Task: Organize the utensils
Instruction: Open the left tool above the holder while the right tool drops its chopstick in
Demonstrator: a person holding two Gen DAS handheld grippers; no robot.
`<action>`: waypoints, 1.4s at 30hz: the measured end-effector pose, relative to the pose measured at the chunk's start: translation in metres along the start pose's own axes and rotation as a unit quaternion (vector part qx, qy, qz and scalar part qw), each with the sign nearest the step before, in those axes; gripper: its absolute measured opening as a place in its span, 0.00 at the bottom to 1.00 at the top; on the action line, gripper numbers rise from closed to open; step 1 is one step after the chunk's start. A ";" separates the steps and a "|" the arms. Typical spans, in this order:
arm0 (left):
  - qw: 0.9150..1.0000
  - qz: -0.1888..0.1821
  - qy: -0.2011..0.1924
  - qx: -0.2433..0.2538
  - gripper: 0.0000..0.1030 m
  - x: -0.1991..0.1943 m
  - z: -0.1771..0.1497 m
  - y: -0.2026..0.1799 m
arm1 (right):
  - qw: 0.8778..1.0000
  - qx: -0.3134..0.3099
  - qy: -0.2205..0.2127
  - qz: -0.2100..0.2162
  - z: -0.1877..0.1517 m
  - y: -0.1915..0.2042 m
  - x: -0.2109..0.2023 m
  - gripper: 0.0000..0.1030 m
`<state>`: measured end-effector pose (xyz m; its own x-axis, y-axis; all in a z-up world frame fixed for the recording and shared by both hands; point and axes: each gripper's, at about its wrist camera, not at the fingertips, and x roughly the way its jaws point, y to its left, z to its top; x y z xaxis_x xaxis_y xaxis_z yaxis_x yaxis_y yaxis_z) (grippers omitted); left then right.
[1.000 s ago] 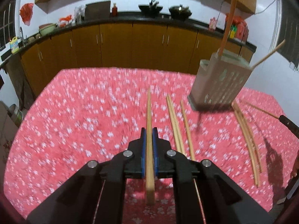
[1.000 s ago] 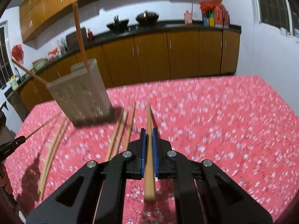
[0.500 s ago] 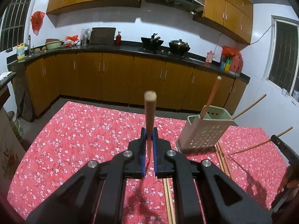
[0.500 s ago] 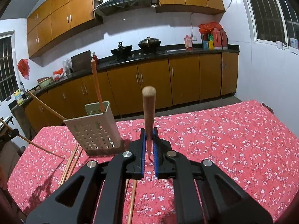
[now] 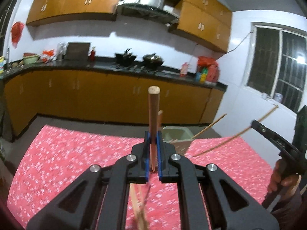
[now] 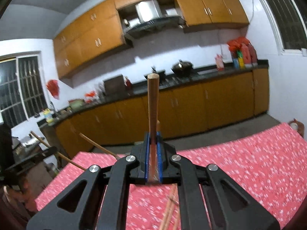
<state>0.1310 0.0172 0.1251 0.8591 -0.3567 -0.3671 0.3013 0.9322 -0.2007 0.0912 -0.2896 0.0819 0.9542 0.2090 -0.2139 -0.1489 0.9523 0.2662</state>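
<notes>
My left gripper (image 5: pixel 153 149) is shut on a wooden chopstick (image 5: pixel 153 111) that points up and away. The pale green perforated utensil holder (image 5: pixel 178 134) stands just behind it, with chopsticks (image 5: pixel 209 127) leaning out of it. My right gripper (image 6: pixel 153 149) is shut on another wooden chopstick (image 6: pixel 153 105), also raised. The right gripper shows at the right edge of the left wrist view (image 5: pixel 272 136), its chopstick (image 5: pixel 230 140) slanting towards the holder. Loose chopsticks lie on the cloth below each gripper (image 5: pixel 140 210) (image 6: pixel 170 209).
The table has a red flowered cloth (image 5: pixel 67 153). Orange kitchen cabinets (image 5: pixel 76 92) and a dark counter with woks (image 5: pixel 142 59) run behind it. The left gripper and its chopstick (image 6: pixel 63 157) show at the left edge of the right wrist view.
Both grippers have lifted their chopsticks off the table and tilted them upward. The views swung up from the cloth to the kitchen wall, and the holder now sits close behind the left gripper.
</notes>
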 end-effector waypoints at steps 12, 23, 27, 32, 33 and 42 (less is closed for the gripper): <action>0.995 0.013 -0.094 0.005 0.07 0.017 0.049 -0.048 | 0.998 -0.033 -0.052 -0.010 0.026 0.029 0.028 0.07; 0.991 0.052 -0.123 -0.001 0.07 0.060 0.062 -0.045 | 0.998 -0.033 -0.044 -0.021 0.025 0.027 0.065 0.07; 0.993 0.056 -0.101 -0.001 0.07 0.081 0.049 -0.043 | 0.999 -0.043 -0.023 -0.023 0.015 0.030 0.078 0.07; 0.996 0.051 -0.067 -0.008 0.07 0.100 0.039 -0.037 | 0.999 -0.044 0.006 -0.019 0.006 0.030 0.088 0.08; 0.997 0.049 -0.063 -0.012 0.07 0.100 0.037 -0.035 | 0.999 -0.041 0.011 -0.018 0.004 0.030 0.089 0.08; 0.996 0.047 -0.075 -0.019 0.21 0.083 0.042 -0.026 | 0.999 -0.036 0.007 -0.012 0.011 0.031 0.077 0.30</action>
<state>0.2119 -0.0345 0.1377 0.9361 -0.2518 -0.2457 0.2033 0.9571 -0.2064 0.1632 -0.2461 0.0842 0.9538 0.1890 -0.2334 -0.1450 0.9704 0.1931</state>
